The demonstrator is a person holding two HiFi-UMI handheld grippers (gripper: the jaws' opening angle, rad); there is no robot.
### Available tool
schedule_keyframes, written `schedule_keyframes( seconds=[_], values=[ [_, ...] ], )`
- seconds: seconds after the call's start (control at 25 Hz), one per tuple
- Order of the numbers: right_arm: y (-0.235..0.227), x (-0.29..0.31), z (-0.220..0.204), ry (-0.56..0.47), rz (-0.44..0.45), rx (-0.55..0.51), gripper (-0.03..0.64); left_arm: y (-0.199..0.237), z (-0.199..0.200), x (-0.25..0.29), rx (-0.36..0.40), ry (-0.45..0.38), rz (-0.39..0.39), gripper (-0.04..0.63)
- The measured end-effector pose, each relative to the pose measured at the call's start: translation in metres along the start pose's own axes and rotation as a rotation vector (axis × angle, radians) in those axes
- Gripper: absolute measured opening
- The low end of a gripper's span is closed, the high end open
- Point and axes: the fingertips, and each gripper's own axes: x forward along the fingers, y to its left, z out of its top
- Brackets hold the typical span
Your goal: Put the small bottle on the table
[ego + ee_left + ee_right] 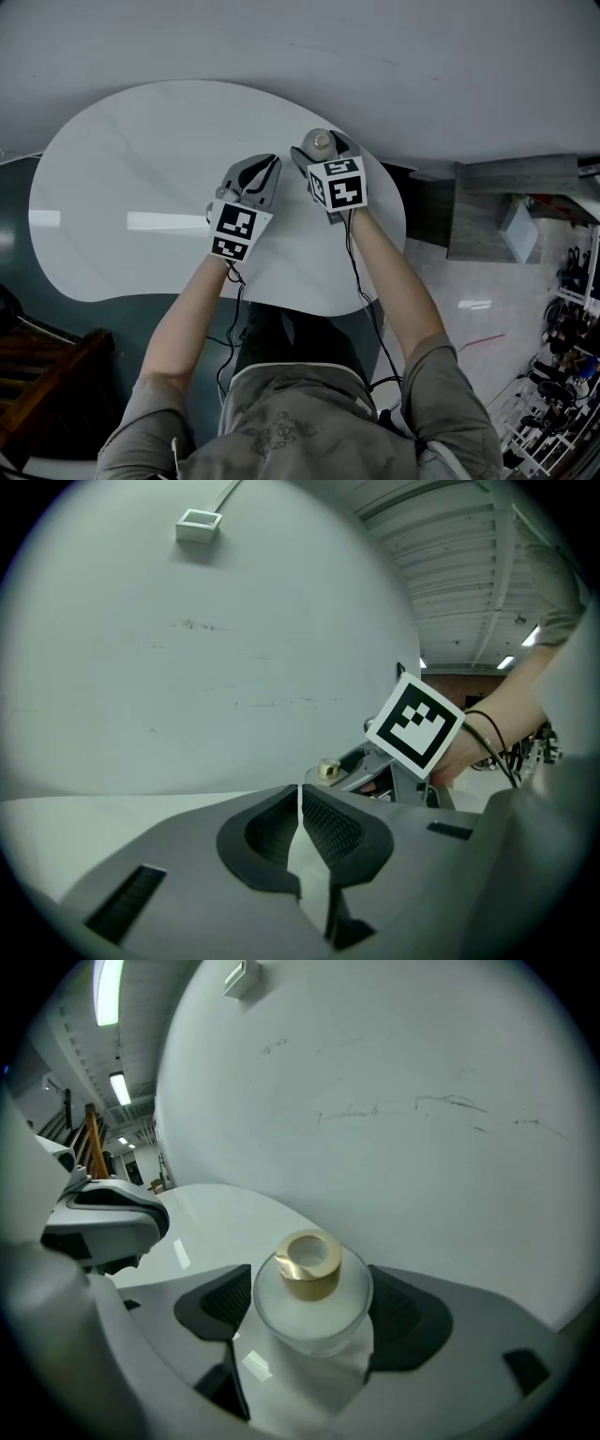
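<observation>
The small bottle (321, 143), clear glass with a gold cap, sits between the jaws of my right gripper (322, 150) near the far right edge of the white table (141, 187). In the right gripper view both pads press the bottle's (309, 1262) round sides; I cannot tell whether its base touches the table. My left gripper (265, 162) hovers just left of it, jaws closed together with nothing in them (300, 794). From the left gripper view I see the bottle's gold cap (328, 769) and the right gripper's marker cube (414, 726).
A pale wall rises right behind the table's far edge, with a small white box (199, 524) mounted on it. Dark wooden furniture (47, 366) stands at the lower left, and a grey counter (516, 206) at the right. The table (216, 1208) stretches wide to the left.
</observation>
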Motion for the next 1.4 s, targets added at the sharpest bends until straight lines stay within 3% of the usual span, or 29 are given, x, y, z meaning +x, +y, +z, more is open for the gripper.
schedule_keyframes(
  seconds=[0.16, 0.64, 0.68, 0.76, 0.96, 1.4],
  values=[
    [0.003, -0.024, 0.004, 0.017, -0.006, -0.012, 0.348, -0.004, 0.019, -0.013, -0.018, -0.009, 0.019, 0.026],
    [0.02, -0.128, 0.08, -0.128, -0.03, -0.032, 0.345, -0.01, 0.107, -0.059, 0.054, -0.101, 0.04, 0.026],
    [0.021, -0.139, 0.09, -0.154, -0.042, -0.031, 0.326, -0.009, 0.117, -0.065, 0.06, -0.112, 0.044, 0.026],
    [0.021, -0.162, 0.111, -0.216, -0.084, -0.04, 0.16, -0.009, 0.135, -0.077, 0.072, -0.137, 0.052, 0.026],
    [0.037, -0.221, 0.156, -0.34, -0.101, -0.078, 0.164, -0.014, 0.18, -0.109, 0.101, -0.2, 0.064, 0.026],
    [0.092, -0.359, 0.204, -0.56, -0.053, -0.095, 0.059, -0.053, 0.25, -0.183, 0.211, -0.281, 0.06, 0.027]
  ],
)
